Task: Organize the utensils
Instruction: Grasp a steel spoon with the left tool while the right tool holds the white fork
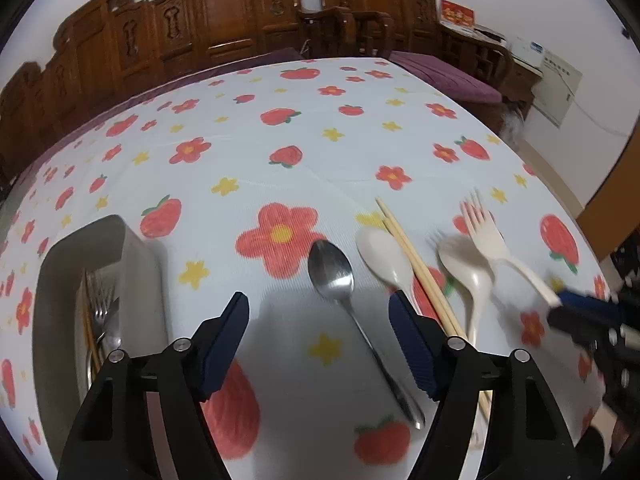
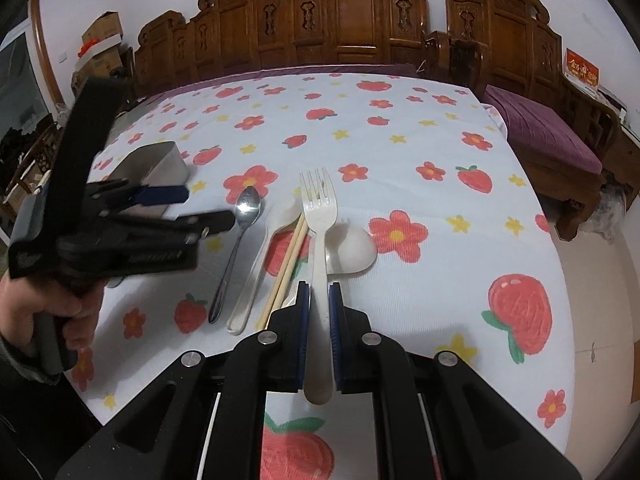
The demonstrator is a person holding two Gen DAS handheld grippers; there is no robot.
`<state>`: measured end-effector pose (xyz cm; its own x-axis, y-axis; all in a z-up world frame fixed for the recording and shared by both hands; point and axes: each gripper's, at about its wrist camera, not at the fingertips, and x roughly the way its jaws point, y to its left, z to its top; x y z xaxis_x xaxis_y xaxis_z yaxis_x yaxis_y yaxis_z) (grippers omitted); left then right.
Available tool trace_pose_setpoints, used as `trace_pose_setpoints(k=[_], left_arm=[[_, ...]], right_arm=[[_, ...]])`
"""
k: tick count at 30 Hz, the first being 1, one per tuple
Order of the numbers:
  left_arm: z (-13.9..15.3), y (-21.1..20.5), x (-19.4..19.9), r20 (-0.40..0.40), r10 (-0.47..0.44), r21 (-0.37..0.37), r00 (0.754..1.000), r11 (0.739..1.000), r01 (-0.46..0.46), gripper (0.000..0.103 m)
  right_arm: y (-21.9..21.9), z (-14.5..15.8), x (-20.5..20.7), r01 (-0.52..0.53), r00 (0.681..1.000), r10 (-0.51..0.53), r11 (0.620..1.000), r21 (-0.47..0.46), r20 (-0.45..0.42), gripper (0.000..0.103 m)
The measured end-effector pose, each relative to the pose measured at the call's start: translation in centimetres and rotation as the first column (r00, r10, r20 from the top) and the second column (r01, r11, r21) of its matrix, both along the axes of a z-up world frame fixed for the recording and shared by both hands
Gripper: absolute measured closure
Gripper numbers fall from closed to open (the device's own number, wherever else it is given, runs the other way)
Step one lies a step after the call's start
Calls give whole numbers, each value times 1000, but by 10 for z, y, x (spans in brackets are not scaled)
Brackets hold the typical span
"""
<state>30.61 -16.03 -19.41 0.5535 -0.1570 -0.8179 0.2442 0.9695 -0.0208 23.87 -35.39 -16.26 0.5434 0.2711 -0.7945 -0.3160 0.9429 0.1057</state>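
My right gripper (image 2: 319,292) is shut on the handle of a white plastic fork (image 2: 319,216), lifted above the table; it also shows in the left wrist view (image 1: 486,232). My left gripper (image 1: 318,300) is open and empty above the metal spoon (image 1: 332,272), which also shows in the right wrist view (image 2: 240,232). On the cloth lie a white spoon (image 1: 384,256), wooden chopsticks (image 1: 416,268) and another white spoon (image 1: 466,272). A grey utensil box (image 1: 132,256) at left holds metal forks (image 1: 102,304) and chopsticks.
The table has a white cloth with red flowers and strawberries (image 2: 400,136). Carved wooden benches (image 2: 340,20) with purple cushions stand behind and to the right. The left gripper and the hand holding it fill the left of the right wrist view (image 2: 120,224).
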Motion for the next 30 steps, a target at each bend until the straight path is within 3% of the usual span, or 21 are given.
trace_pose_setpoints(k=[7,22,24,30], left_arm=[[-8,6,22,-32,47,-76,998,996,-49,42],[-26,-2,35,-60,33,-48,998,998,-36,71],[-25,-3,34,-64,21,-60,998,998,-25,86],[-19,-8,29,-53,-2,-72,999,997,-2,101]], right_arm=[[-1,-2,0,3,1000,-3,1000,3,-6,91],[-5,-5,2,11,1000,-11,1000,5,-13,91],[-5,-5,2,11,1000,-11,1000,5,-11,91],[-3,-2,2,11,1000,-11,1000,7,-7,91]])
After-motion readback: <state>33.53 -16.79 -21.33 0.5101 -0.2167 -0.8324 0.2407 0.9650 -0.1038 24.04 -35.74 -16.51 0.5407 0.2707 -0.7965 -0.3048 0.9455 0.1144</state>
